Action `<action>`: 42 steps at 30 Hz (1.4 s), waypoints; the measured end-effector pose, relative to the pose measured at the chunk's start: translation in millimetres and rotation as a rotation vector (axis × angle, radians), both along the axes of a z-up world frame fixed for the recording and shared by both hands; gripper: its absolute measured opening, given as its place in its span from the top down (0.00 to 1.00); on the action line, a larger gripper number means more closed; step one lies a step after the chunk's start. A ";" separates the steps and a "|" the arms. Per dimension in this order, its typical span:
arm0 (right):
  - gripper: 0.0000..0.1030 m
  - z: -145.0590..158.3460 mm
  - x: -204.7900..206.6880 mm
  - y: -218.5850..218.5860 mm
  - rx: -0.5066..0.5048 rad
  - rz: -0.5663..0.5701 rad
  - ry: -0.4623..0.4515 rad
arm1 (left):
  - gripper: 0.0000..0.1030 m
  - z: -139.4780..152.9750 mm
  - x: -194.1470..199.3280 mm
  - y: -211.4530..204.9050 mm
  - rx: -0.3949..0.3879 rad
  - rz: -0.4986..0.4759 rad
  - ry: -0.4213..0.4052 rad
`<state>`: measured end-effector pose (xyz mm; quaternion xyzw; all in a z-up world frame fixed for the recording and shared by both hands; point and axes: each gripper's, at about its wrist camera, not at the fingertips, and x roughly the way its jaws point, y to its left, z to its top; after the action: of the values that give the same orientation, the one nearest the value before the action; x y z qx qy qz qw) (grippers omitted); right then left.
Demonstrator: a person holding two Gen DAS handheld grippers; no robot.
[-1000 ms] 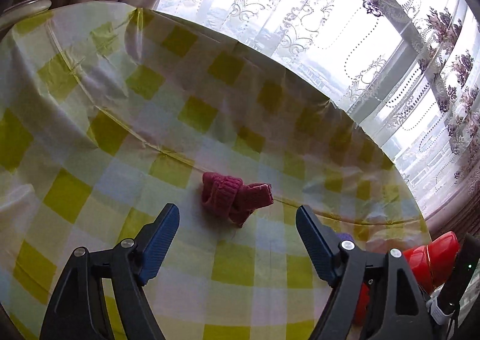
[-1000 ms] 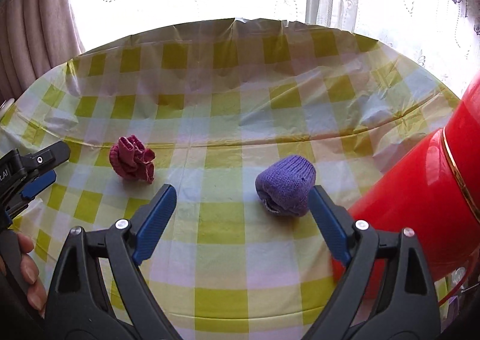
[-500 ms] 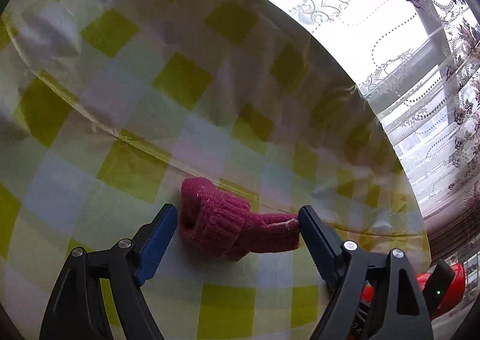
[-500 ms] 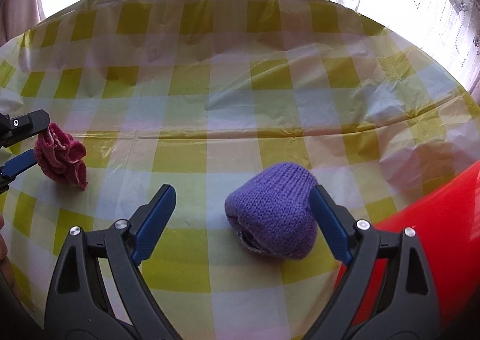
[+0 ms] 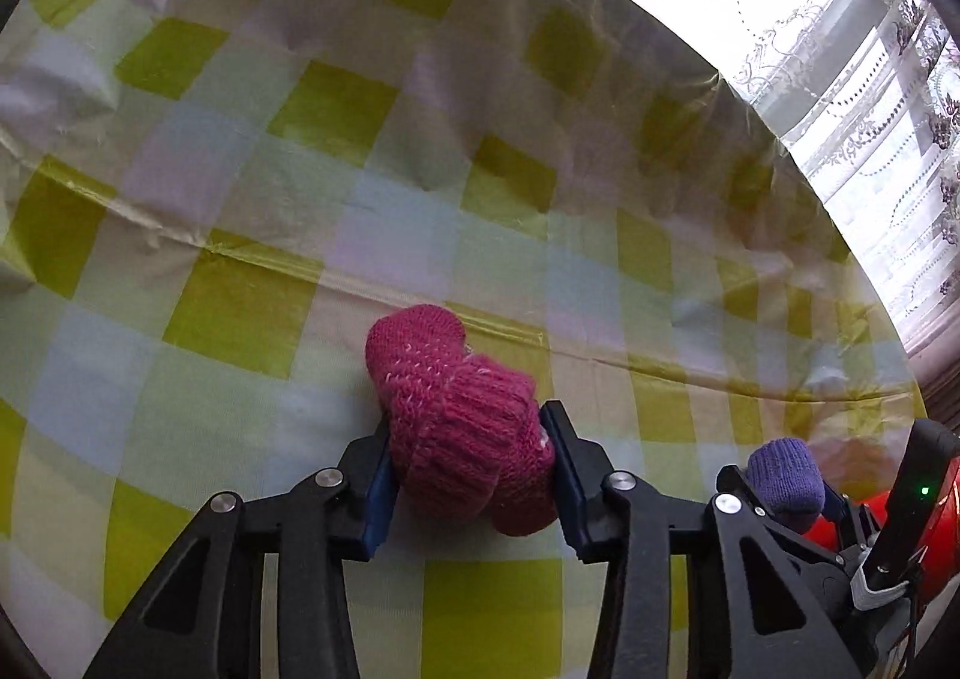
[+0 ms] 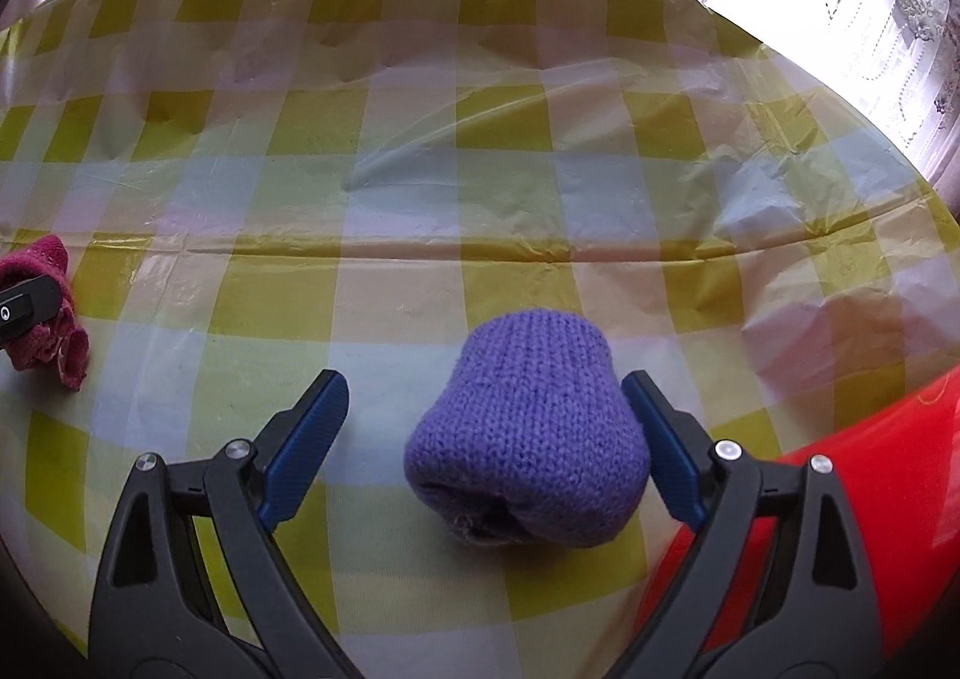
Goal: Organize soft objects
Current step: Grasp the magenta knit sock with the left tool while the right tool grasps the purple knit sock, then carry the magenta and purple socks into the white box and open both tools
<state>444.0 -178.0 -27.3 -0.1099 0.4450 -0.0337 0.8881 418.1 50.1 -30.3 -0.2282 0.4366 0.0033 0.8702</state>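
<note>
**Left claw clamped on pink knit, right claw spread around purple knit**

Left wrist view: the left gripper [image 5: 471, 475] reaches in from the bottom of the frame, its blue pads pressed into both sides of the pink knitted bundle [image 5: 462, 421] at lower centre. The bundle's far end bulges up past the pads. The checked tablecloth [image 5: 300, 139] spreads bare across the upper and left parts of the frame, its far edge curving against the lace curtain [image 5: 870, 79] at upper right. At lower right, the right gripper [image 5: 786, 490] shows with the purple knitted bundle [image 5: 783, 475] between its jaws; the red container [image 5: 936, 523] behind it is mostly hidden.

Right wrist view: the right gripper [image 6: 486, 415] is released, jaws wide. The purple knitted bundle [image 6: 528, 439] sits against the right pad, with a clear gap to the left one. The red container [image 6: 870, 499] fills the lower right, cut off by the frame. At the left edge, the pink knitted bundle [image 6: 42, 319] is partly covered by the left gripper's black tip.
</note>
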 end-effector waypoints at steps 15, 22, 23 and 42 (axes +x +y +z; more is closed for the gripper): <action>0.50 3.7 -45.2 -1.2 0.287 0.117 0.051 | 0.64 9.6 -30.8 -2.7 0.019 0.016 0.007; 0.50 4.8 -88.8 8.4 0.249 0.143 0.060 | 0.64 10.4 -63.8 -14.3 0.032 0.006 0.015; 0.50 5.3 -95.0 8.8 0.245 0.146 0.064 | 0.64 11.3 -68.8 -16.0 0.034 0.004 0.014; 0.50 29.7 -208.3 -16.5 0.214 0.154 0.062 | 0.64 40.8 -181.3 -73.2 0.105 -0.076 -0.035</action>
<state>235.6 -194.5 2.5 -0.0496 0.4635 0.0857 0.8806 236.9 -23.0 10.5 -0.1655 0.4288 -0.0106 0.8881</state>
